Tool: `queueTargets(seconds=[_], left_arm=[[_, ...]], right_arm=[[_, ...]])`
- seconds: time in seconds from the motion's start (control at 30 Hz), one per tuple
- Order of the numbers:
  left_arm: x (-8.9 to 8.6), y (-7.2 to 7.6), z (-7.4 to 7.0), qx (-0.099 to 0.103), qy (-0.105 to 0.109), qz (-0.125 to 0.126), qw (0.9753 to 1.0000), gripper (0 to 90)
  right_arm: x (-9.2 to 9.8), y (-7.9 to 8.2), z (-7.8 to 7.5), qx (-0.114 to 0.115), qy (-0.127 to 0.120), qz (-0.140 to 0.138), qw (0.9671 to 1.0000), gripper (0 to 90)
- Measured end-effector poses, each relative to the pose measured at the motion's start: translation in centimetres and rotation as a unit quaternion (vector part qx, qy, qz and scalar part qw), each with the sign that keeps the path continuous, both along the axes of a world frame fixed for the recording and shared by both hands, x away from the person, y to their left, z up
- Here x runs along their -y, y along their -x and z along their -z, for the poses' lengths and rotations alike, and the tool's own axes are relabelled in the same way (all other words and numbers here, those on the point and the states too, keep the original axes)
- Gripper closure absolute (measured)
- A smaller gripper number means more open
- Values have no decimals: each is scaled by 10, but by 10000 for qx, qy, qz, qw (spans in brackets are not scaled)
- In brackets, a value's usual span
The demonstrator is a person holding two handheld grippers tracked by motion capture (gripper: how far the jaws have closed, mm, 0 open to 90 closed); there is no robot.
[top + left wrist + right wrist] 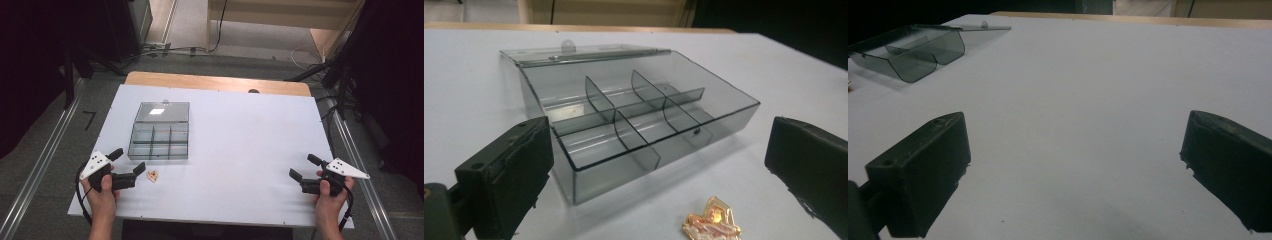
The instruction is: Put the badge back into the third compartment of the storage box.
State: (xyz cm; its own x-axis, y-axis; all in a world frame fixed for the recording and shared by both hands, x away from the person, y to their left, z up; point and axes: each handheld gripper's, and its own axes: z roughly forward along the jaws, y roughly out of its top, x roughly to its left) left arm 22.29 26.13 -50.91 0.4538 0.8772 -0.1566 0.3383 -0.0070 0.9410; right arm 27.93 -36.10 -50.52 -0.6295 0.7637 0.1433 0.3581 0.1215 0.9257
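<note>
Left tool (127,161), jaws spread, nothing held, at near left edge of table (240,150). Gold badge (152,175) flat on table just beside its right jaw, just in front of box (159,142); in left gripper view, badge (712,225) between the jaws, apart from both; notched end toward box, no legible writing. Box clear grey, six compartments, lid (163,112) laid open on far side, long axis across table. Right tool (305,167), jaws spread, nothing held, near right edge, well apart from box.
</note>
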Motion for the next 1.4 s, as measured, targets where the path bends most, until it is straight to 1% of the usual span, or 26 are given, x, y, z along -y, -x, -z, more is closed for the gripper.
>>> queueTargets(seconds=[0.07, 0.13, 0.17, 0.2, 0.23, 0.27, 0.33, 0.43, 0.53, 0.57, 0.63, 0.7, 0.8, 0.83, 0.87, 0.9, 0.93, 1.03, 1.13, 1.2, 1.23, 1.27, 1.3, 1.33, 1.37, 1.4], left_arm=[[4, 1, -1, -49, -174, 68, 9998, 0], [10, 1, -4, -83, -266, 85, 9996, 0], [12, 1, -6, -64, -315, 90, 9994, 0], [12, 1, -6, -64, -315, 90, 9994, 0], [15, 1, -8, -58, -336, 72, 9994, 0], [19, 0, -12, -52, -361, 113, 9993, 0], [21, 0, -14, -64, -359, 110, 9993, 0], [26, 1, -17, -100, -387, 50, 9992, 0], [31, 4, -22, -117, -487, -15, 9987, 0], [33, 5, -24, -128, -524, -6, 9985, 0], [37, 7, -29, -166, -604, 11, 9980, 0], [40, 8, -34, -228, -678, 41, 9974, 0], [43, 8, -42, -370, -848, 96, 9957, 0], [43, 7, -45, -416, -875, 111, 9952, 0], [44, 7, -47, -480, -851, 155, 9951, 0], [45, 5, -51, -646, -862, 264, 9938, 34], [45, 5, -51, -646, -862, 264, 9938, 38], [49, 4, -57, -729, -913, 334, 9926, 51], [53, 2, -60, -778, -842, 371, 9927, 63], [57, 1, -62, -824, -836, 451, 9921, 64], [59, 0, -62, -883, -881, 444, 9912, 78], [62, 0, -63, -995, -971, 281, 9899, 110], [62, 0, -63, -995, -971, 281, 9899, 135], [60, -1, -62, -1104, -895, 264, 9895, 139], [60, -1, -62, -1104, -895, 264, 9895, 141], [58, -1, -61, -1149, -851, 274, 9893, 145]], right_arm=[[-1, 0, 0, 2, 29, -15, 10000, 0], [-1, -1, 0, -17, 42, -16, 10000, 0], [-1, -1, 0, -25, 42, -13, 10000, 0], [-1, -1, 0, -26, 46, -18, 10000, 0], [-1, -1, 0, -35, 54, -25, 10000, 0], [-1, -1, 0, -38, 56, -33, 10000, 0], [-1, -1, 0, -43, 57, -57, 10000, 0], [-2, -2, 0, -117, 72, -158, 9998, 0], [-4, -3, 0, -123, 116, -173, 9997, 0], [-5, -3, 0, -123, 173, -194, 9996, 0], [-6, -3, 0, -121, 191, -190, 9996, 0], [-6, -3, 0, -132, 206, -174, 9996, 0], [-6, -3, 0, -135, 193, -182, 9996, 0], [-6, -3, 1, -145, 189, -180, 9996, 0], [-6, -4, 1, -152, 195, -171, 9995, 0], [-6, -4, 1, -160, 230, -165, 9995, 0], [-7, -4, 1, -179, 242, -155, 9994, 0], [-7, -4, 1, -189, 241, -156, 9994, 0], [-7, -4, 1, -196, 246, -154, 9994, 0], [-7, -4, 1, -207, 249, -152, 9994, 0], [-8, -5, 1, -201, 268, -169, 9993, 0], [-8, -5, 1, -209, 279, -166, 9993, 0], [-8, -5, 1, -209, 279, -166, 9993, 0], [-8, -5, 1, -216, 294, -166, 9992, 0], [-8, -5, 1, -221, 298, -167, 9992, 0], [-8, -5, 1, -222, 299, -173, 9992, 0]])
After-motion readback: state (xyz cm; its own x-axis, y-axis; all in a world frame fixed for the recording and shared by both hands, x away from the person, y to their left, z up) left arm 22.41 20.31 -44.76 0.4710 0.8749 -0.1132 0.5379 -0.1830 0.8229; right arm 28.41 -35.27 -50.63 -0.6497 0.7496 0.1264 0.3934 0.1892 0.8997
